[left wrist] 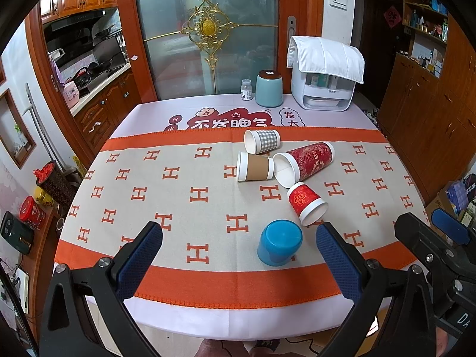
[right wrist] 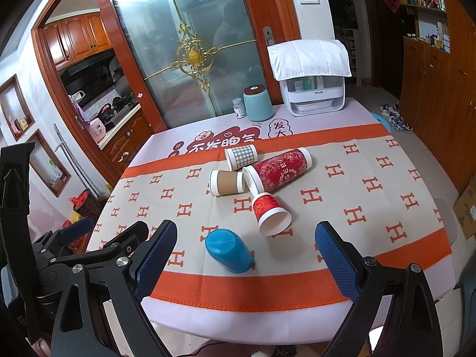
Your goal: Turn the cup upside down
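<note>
Lying near the front edge of the cloth-covered surface point(left wrist: 208, 294), the blue plastic cup point(left wrist: 279, 247) is seen base-up, already inverted as judged from its closed flat top; its long axis is roughly vertical, with a lean that may be only lens distortion. In the left wrist view it sits ahead and to the right of centre, close to the right finger of the left hand-held gripper point(left wrist: 239, 239). In the right wrist view the same cup point(right wrist: 229, 250) appears ahead and left of centre, close to the left finger of the right hand-held gripper point(right wrist: 247, 238). The cup is thus placed between the two tools, neither clearly nearer. Both hand-held grippers are spread wide and hold nothing.

Just behind the blue cup, a small red paper cup with white rim point(left wrist: 306, 203) is lying on its side, mouth toward the camera and right; its axis is run diagonally away. This is judged the likely next target. It is lined up more nearly with the right hand-held gripper, whose fingers straddle it in view point(right wrist: 270, 214). Three more paper cups are lying farther back.
</note>
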The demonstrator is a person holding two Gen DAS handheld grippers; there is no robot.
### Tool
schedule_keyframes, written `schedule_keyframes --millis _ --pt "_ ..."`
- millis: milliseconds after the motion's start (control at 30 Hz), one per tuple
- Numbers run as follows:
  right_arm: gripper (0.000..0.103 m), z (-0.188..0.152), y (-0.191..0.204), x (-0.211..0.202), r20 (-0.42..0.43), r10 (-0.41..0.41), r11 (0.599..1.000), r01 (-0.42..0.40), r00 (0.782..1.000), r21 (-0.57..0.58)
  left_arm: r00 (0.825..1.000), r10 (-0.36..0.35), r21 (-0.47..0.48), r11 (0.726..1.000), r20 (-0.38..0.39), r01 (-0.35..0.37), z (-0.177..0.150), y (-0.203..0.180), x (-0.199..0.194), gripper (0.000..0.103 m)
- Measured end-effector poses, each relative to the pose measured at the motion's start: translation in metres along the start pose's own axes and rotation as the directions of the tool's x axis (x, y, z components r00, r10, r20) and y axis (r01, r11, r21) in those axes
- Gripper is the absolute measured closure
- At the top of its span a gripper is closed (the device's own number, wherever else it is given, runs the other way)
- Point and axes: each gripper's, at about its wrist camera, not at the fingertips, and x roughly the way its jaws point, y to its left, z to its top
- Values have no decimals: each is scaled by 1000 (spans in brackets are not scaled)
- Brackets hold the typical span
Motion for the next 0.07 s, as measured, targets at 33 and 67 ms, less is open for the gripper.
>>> schedule_keyframes --millis 33,67 --pt "8 0 0 0 -1 0 1000 0 1000 0 1000 1 0 1000 0 -1 0 0 0 1" --pt "8 0 0 0 -1 0 1000 0 1000 1 1000 1 1 1000 -1 -1 0 2 0 1"
